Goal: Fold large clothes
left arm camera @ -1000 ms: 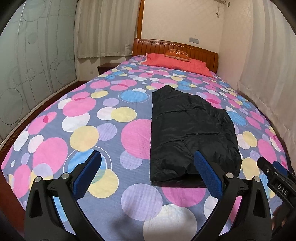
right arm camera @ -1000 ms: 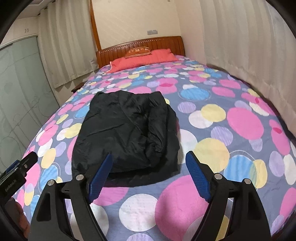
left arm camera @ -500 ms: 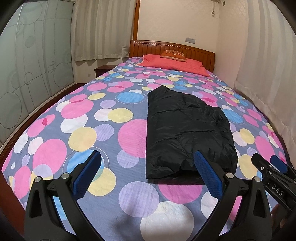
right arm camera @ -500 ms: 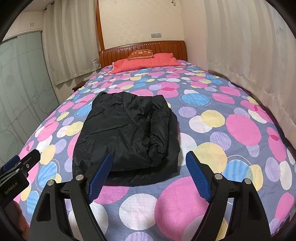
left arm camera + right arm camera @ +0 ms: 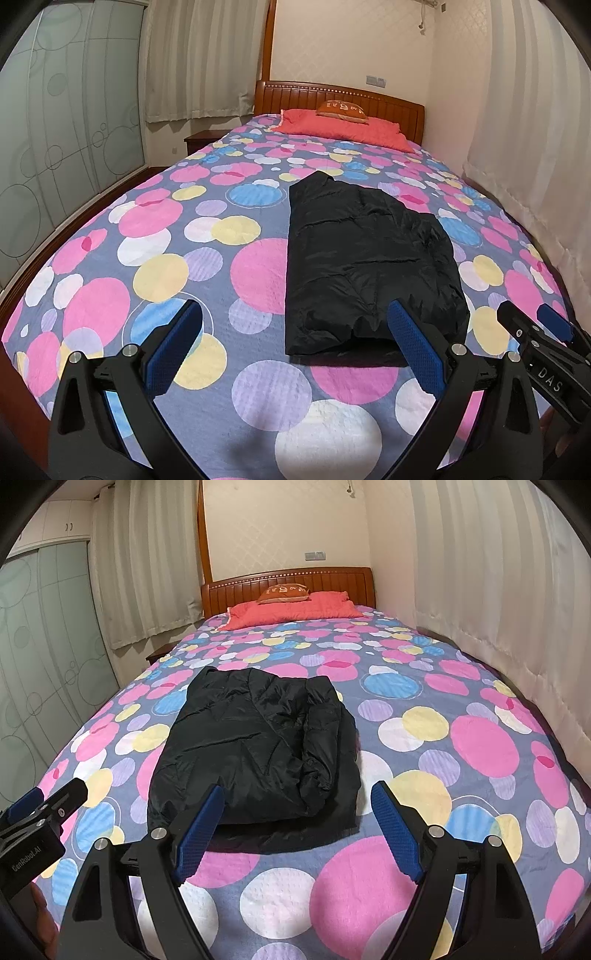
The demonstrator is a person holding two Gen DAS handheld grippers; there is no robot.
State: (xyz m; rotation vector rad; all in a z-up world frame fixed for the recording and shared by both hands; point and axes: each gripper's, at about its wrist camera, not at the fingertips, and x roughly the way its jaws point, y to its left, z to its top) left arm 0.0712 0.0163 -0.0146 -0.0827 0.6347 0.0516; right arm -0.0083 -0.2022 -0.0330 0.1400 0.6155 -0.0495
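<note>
Black padded jacket (image 5: 365, 254) is lying folded into a thick rectangle on the bed (image 5: 155, 221), resting on the polka-dot bedspread (image 5: 443, 746). One flat layer of its fabric is sticking out along the near edge, under the bulkier fold.

Left gripper (image 5: 295, 336) is hovering low over the foot of the bed, jaws standing wide apart, nothing between the blue pads (image 5: 173, 347). The jacket is sitting ahead of it and off to its right; the near hem is showing just beyond the right-hand pad, not touching as far as can be told.

Right gripper (image 5: 295, 812) is also standing wide open and holding nothing. The jacket is lying ahead and to its left, its near edge showing past the left-hand pad; contact cannot be told.

Each gripper is appearing at the edge of the other's view, so the two are sitting side by side with the jacket ahead between them.

Far beyond both: red pillow (image 5: 291, 609) with a small orange cushion (image 5: 284, 592) on it, against a wooden headboard (image 5: 236, 587). Curtains (image 5: 480, 590) are hanging to the right.
</note>
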